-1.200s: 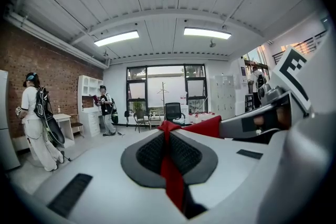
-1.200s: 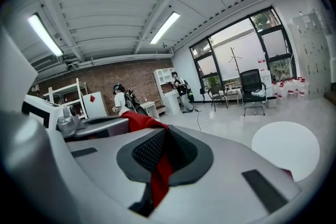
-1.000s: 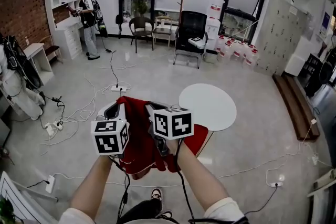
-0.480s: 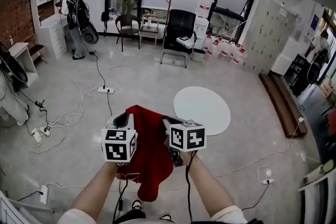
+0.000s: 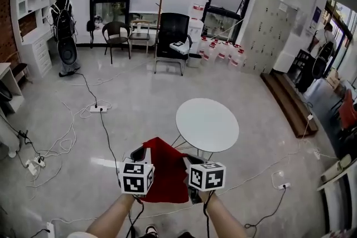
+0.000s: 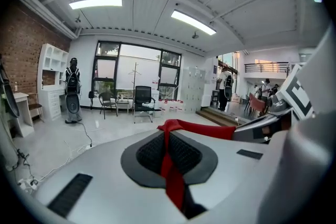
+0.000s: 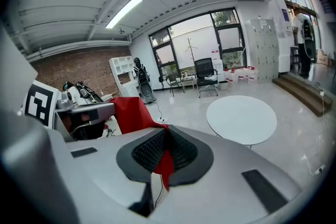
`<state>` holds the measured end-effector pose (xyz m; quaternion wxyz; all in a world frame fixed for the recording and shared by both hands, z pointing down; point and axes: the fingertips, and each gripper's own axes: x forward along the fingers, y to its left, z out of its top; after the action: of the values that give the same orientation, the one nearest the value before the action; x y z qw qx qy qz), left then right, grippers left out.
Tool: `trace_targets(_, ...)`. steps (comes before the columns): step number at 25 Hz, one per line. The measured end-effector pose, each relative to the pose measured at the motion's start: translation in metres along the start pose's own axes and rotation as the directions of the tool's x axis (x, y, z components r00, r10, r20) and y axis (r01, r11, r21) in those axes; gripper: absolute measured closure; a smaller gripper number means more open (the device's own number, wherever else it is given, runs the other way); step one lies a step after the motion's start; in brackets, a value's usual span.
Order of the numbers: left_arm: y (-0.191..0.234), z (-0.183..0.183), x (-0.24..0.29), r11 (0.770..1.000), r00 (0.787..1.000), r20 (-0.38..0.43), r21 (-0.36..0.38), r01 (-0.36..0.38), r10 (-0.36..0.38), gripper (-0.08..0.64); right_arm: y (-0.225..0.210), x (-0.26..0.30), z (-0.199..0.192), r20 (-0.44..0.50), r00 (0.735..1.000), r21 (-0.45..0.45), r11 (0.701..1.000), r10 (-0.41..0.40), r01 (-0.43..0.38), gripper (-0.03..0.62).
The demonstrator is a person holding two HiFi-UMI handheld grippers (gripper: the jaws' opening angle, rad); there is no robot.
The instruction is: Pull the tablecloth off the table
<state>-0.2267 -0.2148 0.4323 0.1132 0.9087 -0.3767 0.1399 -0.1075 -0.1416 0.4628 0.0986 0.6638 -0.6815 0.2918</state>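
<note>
Red tablecloth hangs between the left gripper and right gripper, each clamped tight on a pinch of its edge, clear of the bare round white table just beyond.

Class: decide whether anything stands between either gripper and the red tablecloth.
Nothing visible does. The left gripper and right gripper are both shut directly on the red fabric tablecloth, which is already off the round white table.

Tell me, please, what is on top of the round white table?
Nothing: the table top is bare. The red tablecloth hangs from the left gripper and right gripper, covering the floor beneath.
</note>
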Motion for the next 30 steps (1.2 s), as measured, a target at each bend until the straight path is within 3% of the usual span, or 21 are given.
trace_targets(8, -0.044, -0.034, 0.038, 0.998, 0.996, -0.07, 0.002, 0.055, -0.055, 0.541, -0.08, -0.015, -0.013, 0.069, 0.986, 0.198, 0.97, -0.155, 0.138, 0.566)
trace_targets(12, -0.068, -0.053, 0.058, 0.998, 0.994, -0.096, -0.034, 0.046, -0.049, 0.541, -0.117, -0.021, -0.024, 0.075, 0.977, 0.211, 0.96, -0.202, 0.182, 0.566)
trace_targets(17, -0.09, -0.045, 0.082, 0.997, 0.994, -0.092, -0.054, 0.05, -0.055, 0.541, -0.15, -0.026, -0.009, 0.09, 0.965, 0.214, 0.951, -0.245, 0.221, 0.566)
trace_targets(30, -0.142, -0.029, 0.103, 0.993, 0.99, -0.076, -0.001, 0.12, -0.12, 0.541, -0.192, -0.063, -0.009, 0.122, 0.939, 0.202, 0.935, -0.32, 0.292, 0.566)
